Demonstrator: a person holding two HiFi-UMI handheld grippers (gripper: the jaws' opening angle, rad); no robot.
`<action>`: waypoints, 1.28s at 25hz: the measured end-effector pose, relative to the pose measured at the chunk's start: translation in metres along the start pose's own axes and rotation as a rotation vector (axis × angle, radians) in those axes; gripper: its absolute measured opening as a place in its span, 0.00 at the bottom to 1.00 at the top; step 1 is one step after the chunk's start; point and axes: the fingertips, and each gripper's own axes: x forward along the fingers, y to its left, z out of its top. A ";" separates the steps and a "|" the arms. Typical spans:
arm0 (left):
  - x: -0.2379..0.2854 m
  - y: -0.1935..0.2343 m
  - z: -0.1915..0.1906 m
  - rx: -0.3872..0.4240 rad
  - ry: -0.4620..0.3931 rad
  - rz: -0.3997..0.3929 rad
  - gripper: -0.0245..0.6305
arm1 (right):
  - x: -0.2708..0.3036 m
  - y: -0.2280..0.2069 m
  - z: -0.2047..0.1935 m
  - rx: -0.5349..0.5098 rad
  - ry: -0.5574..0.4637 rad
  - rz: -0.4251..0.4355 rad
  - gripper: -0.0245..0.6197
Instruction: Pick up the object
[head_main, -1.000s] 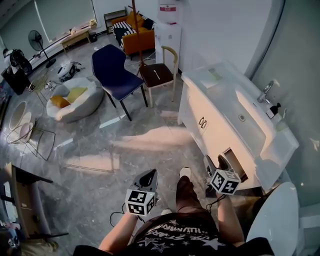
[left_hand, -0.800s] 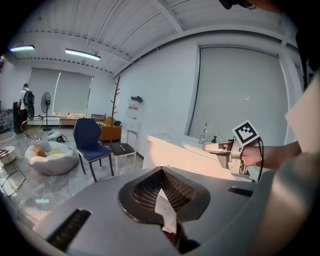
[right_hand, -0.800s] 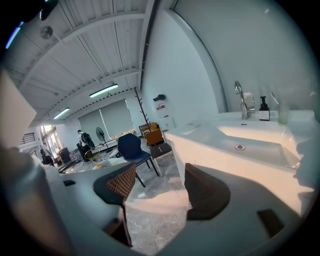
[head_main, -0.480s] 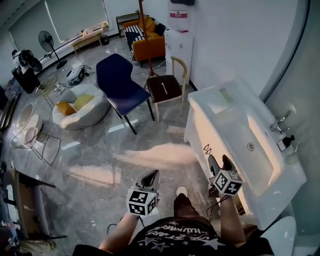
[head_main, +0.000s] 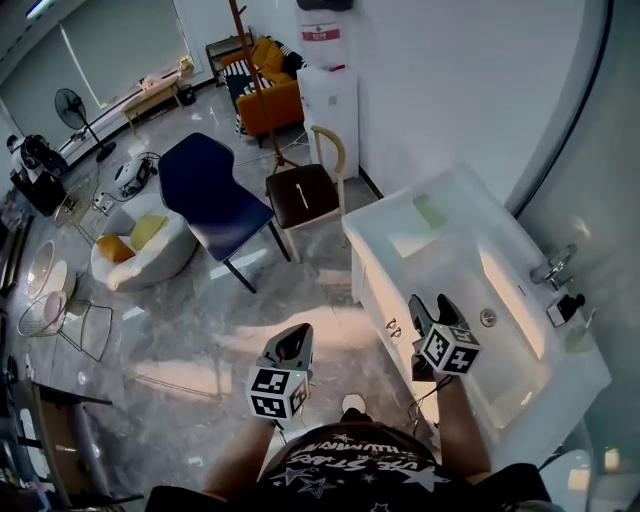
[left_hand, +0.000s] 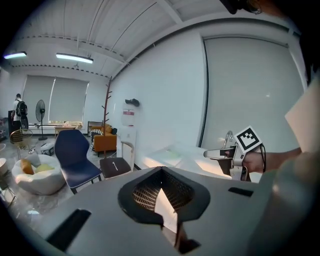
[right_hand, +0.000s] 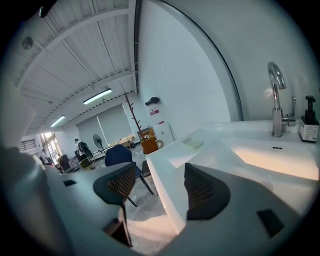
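My L tongs (head_main: 295, 345) are closed, nothing in them, over the floor (head_main: 200, 330). R tongs (head_main: 432, 312) are apart and empty at the sink unit's (head_main: 400, 238) near edge. Green pad (head_main: 430, 211) lies on the far counter, well apart from both.

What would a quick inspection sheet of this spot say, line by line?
Surface: white washbasin counter, with a basin sunk into it.
Job's things: the object cannot be identified; a pale green flat item lies on the counter.
Clutter: faucet and dark pump bottle behind the basin.
Grippers: left gripper shut, empty; right gripper open, empty, near the counter's front edge.
Cables: thin black cable hangs below the right gripper.
Surroundings: blue chair, brown-seated chair, orange sofa, standing fan.
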 end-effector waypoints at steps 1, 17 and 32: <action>0.011 0.001 0.004 -0.002 -0.003 0.001 0.06 | 0.007 -0.004 0.003 0.001 0.003 0.002 0.50; 0.138 0.010 0.028 -0.004 0.059 -0.108 0.06 | 0.084 -0.070 0.020 0.093 0.033 -0.118 0.50; 0.352 0.037 0.092 0.076 0.147 -0.403 0.06 | 0.185 -0.147 0.064 0.227 0.017 -0.446 0.50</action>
